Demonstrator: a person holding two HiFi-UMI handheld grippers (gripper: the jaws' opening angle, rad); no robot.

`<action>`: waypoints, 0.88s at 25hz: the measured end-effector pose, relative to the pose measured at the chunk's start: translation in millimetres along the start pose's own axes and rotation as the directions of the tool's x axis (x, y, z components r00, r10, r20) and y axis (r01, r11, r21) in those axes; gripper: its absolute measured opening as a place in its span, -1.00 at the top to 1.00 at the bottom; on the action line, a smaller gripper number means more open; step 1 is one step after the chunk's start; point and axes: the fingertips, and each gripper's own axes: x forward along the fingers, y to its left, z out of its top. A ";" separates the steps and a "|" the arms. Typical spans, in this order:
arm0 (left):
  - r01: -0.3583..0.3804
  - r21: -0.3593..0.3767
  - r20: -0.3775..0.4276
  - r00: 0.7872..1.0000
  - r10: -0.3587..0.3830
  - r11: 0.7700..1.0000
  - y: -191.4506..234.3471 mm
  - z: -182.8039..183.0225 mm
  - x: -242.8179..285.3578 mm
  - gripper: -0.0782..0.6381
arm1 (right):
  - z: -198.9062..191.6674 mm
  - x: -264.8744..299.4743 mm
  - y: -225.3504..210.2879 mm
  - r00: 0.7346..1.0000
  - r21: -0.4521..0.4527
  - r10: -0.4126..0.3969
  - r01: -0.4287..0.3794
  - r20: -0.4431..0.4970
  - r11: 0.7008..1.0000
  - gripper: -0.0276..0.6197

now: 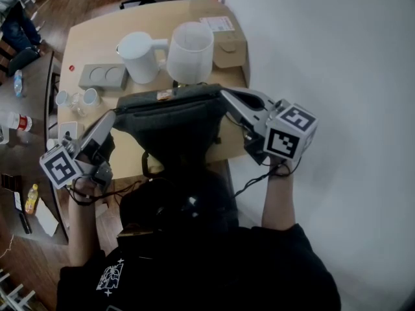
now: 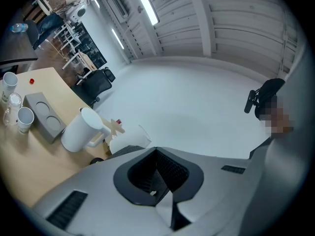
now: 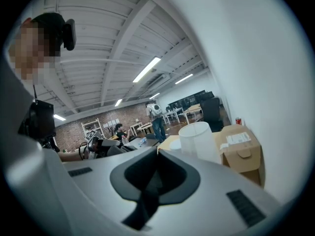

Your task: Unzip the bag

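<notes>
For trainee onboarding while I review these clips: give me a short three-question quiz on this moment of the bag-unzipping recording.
1. True or false: the dark bag sits between the left gripper and the right gripper.
2. Multiple choice: what stands right beside the white kettle on the table?
A. a translucent white container
B. a laptop
C. a potted plant
3. Fill in: in their own views, both grippers' jaws are ___ (open or shut).

Key: 1 true; 2 A; 3 shut.
</notes>
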 end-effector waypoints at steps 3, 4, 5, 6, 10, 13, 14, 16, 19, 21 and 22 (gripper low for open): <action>-0.001 -0.005 0.005 1.000 0.001 1.000 2.2 -0.1 -1.1 0.78 | -1.0 -1.0 -2.4 1.000 0.005 -0.005 0.005 0.001 1.000 0.88; -0.002 -0.005 0.005 1.000 0.002 1.000 2.9 -0.1 -1.5 0.78 | -1.4 -1.3 -3.1 1.000 0.006 -0.006 0.006 0.002 1.000 0.89; -0.002 -0.005 0.006 1.000 0.002 1.000 3.5 -0.1 -1.8 0.78 | -1.8 -1.4 -3.8 1.000 0.008 -0.007 0.007 0.003 1.000 0.89; -0.003 -0.005 0.007 1.000 0.003 1.000 4.0 0.0 -2.2 0.78 | -2.1 -1.5 -4.3 1.000 0.009 -0.007 0.007 0.004 1.000 0.88; -0.002 -0.011 0.011 1.000 0.002 1.000 4.2 -0.2 -3.1 0.78 | -3.1 -4.2 -6.8 1.000 0.017 -0.014 0.014 0.007 1.000 0.88; -0.005 -0.013 0.014 1.000 0.005 1.000 5.6 0.4 -3.8 0.78 | -3.1 -5.4 -8.8 1.000 0.022 -0.020 0.019 0.010 1.000 0.88; -0.004 -0.014 0.016 1.000 0.004 1.000 6.2 0.6 -3.7 0.78 | -3.4 -5.5 -9.8 1.000 0.024 -0.021 0.021 0.011 0.999 0.88; -0.003 -0.013 0.019 1.000 0.003 1.000 7.4 0.9 -3.9 0.78 | -4.2 -5.9 -11.8 1.000 0.030 -0.024 0.023 0.014 0.999 0.88; -0.009 -0.016 0.025 1.000 0.010 1.000 10.1 0.5 -5.2 0.78 | -5.2 -7.3 -15.1 0.999 0.039 -0.028 0.027 0.021 0.999 0.88; -0.010 -0.017 0.027 1.000 0.010 1.000 10.2 0.8 -5.5 0.78 | -5.4 -8.9 -17.5 0.999 0.044 -0.033 0.032 0.024 0.999 0.88; -0.010 -0.016 0.028 1.000 0.011 1.000 10.2 1.0 -5.5 0.78 | -5.5 -9.7 -18.7 0.999 0.046 -0.035 0.033 0.024 0.998 0.88</action>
